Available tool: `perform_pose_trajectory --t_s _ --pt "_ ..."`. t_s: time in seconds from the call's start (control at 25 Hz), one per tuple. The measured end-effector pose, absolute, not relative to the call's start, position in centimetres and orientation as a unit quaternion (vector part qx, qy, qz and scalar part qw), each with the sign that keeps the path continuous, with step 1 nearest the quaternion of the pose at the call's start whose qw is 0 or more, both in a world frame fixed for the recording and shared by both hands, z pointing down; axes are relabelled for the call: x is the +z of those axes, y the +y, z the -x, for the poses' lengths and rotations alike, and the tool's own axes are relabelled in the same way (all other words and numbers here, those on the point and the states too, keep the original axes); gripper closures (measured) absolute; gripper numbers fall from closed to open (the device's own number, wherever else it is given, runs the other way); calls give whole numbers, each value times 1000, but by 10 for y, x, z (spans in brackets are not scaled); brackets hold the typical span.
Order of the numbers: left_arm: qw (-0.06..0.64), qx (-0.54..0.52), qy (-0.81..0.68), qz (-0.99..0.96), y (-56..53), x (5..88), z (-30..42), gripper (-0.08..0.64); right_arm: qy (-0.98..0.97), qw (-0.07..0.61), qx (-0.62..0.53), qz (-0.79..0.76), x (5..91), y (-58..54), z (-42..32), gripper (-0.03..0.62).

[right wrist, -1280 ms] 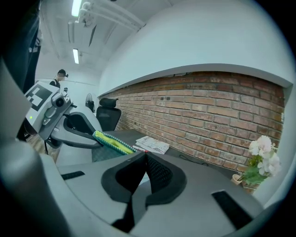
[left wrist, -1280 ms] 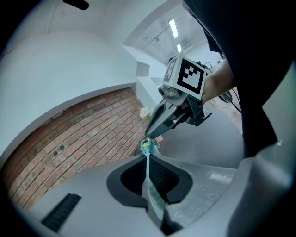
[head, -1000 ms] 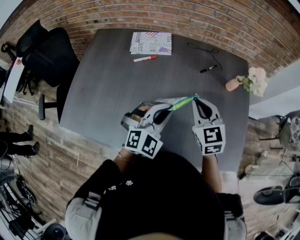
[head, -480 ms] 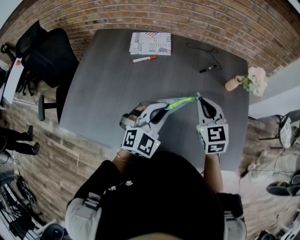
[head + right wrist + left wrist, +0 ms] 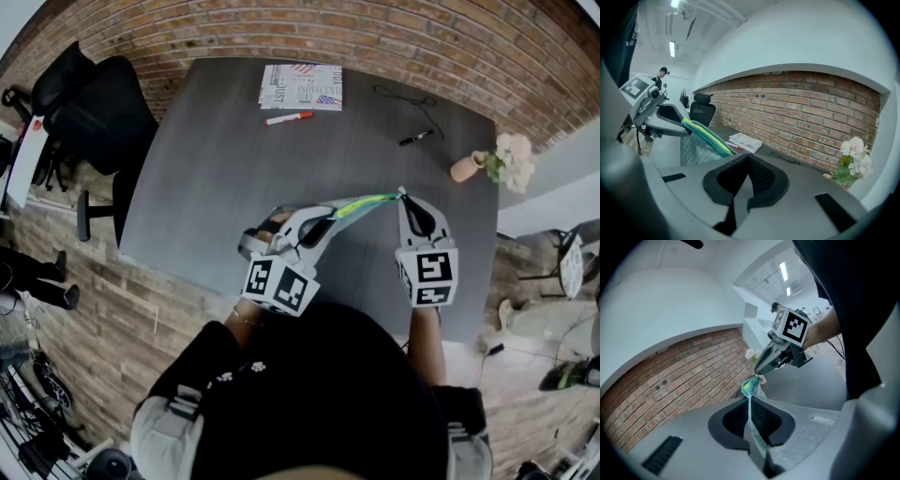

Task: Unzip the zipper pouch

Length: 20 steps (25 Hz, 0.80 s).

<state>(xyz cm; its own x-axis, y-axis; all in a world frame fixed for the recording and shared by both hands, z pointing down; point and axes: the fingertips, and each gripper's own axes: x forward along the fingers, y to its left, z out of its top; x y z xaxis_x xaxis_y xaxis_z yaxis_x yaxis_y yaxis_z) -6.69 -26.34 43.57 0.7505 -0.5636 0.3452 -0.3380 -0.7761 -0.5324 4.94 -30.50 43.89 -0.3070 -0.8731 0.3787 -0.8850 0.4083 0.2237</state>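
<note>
Teal mesh zipper pouch [image 5: 361, 203] with a green zip edge hangs stretched above the dark grey table [image 5: 234, 141]. My left gripper [image 5: 326, 223] is clamped shut on one end and my right gripper [image 5: 401, 198] on the other, apparently at the pull. A hard tug could slip the thin fabric from either pinch.

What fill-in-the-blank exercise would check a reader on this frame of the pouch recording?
1. The left gripper and the right gripper each have their jaws ____ on the pouch.
2. The wall behind the table is built of ____.
3. The vase on the table holds pale ____.
4. The office chair beside the table is ____.
Missing words: shut, brick, flowers, black.
</note>
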Motion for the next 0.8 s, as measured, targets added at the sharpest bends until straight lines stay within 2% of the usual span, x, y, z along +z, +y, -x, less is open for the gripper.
perform_pose_trajectory --t_s 0.8 --pt "195 -227 255 919 -264 430 70 552 -803 209 25 -557 446 -305 -67 588"
